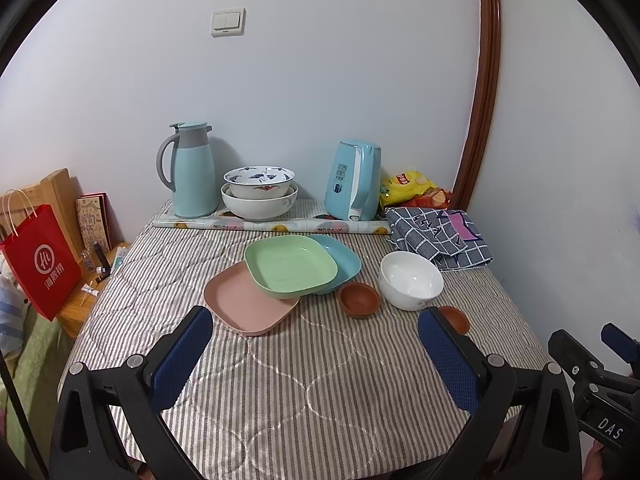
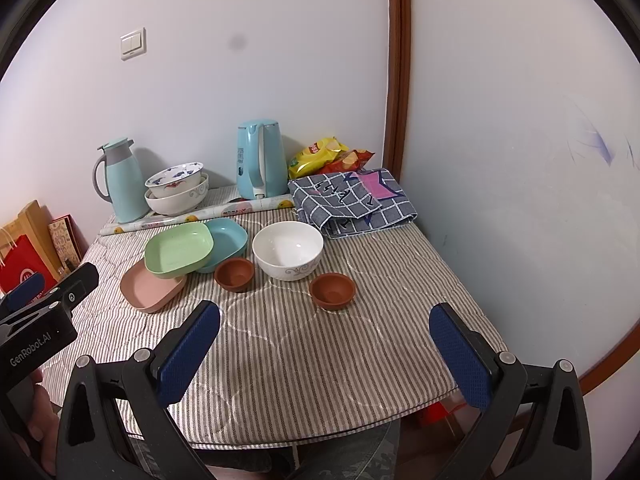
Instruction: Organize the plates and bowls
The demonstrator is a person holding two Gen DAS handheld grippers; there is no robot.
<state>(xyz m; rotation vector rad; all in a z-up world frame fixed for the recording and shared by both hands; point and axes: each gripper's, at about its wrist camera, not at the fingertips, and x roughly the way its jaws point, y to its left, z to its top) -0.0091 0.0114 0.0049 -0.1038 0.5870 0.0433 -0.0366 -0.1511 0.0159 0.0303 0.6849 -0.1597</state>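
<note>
On the striped table a green plate (image 1: 290, 266) (image 2: 179, 251) lies overlapping a pink plate (image 1: 250, 305) (image 2: 152, 288) and a blue plate (image 1: 340, 260) (image 2: 229, 241). To their right stand a white bowl (image 1: 410, 280) (image 2: 288, 250) and two small brown bowls (image 1: 359, 299) (image 2: 235, 274), (image 1: 456, 319) (image 2: 332, 290). Two nested patterned bowls (image 1: 259, 192) (image 2: 176, 188) stand at the back. My left gripper (image 1: 316, 360) is open and empty, short of the plates. My right gripper (image 2: 324, 356) is open and empty, short of the brown bowl.
A teal thermos (image 1: 192, 170) (image 2: 120, 180), a blue kettle (image 1: 354, 180) (image 2: 260, 160), snack bags (image 1: 412, 188) (image 2: 324, 154) and a folded checked cloth (image 1: 440, 236) (image 2: 352, 200) line the back by the wall. A red bag (image 1: 40, 264) stands at the left.
</note>
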